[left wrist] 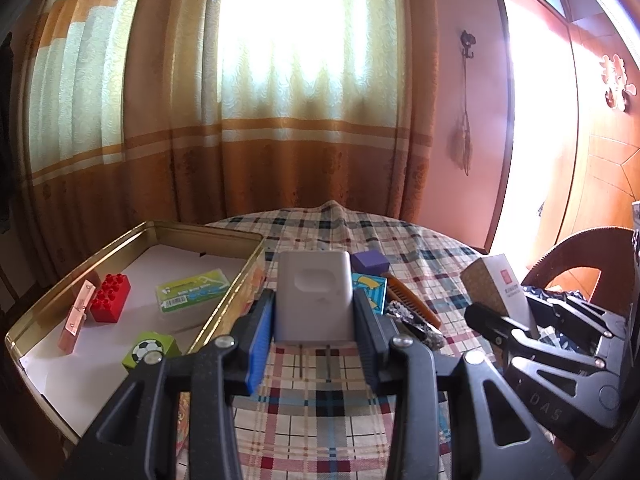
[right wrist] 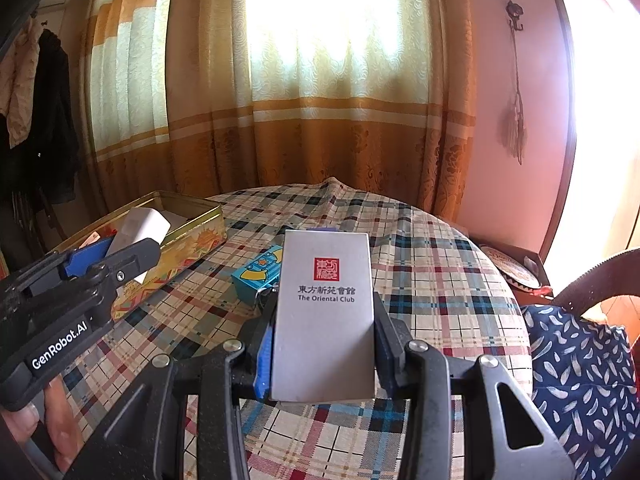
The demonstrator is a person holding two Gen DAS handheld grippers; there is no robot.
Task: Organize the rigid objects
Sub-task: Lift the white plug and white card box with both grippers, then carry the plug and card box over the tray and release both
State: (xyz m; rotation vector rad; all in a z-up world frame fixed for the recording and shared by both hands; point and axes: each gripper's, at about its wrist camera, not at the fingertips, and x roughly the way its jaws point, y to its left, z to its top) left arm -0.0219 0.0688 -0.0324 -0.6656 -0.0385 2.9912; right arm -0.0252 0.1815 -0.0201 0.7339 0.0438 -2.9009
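My left gripper (left wrist: 314,316) is shut on a white plug charger (left wrist: 315,294), its two prongs pointing down, held above the plaid table just right of the gold tin (left wrist: 236,280). In the right wrist view the left gripper (right wrist: 116,260) holds the charger (right wrist: 142,228) by the tin (right wrist: 192,216). My right gripper (right wrist: 324,344) is shut on a grey "The Oriental Club" box (right wrist: 326,312), held upright over the table. It shows in the left wrist view (left wrist: 500,292) too.
The tin holds a red brick (left wrist: 110,298), a copper clip (left wrist: 76,320), a green packet (left wrist: 196,292) and a football block (left wrist: 150,350). On the plaid cloth (left wrist: 320,408) lie a purple block (left wrist: 370,262), a blue box (right wrist: 258,276), a comb (left wrist: 412,300). A chair (right wrist: 600,276) stands right.
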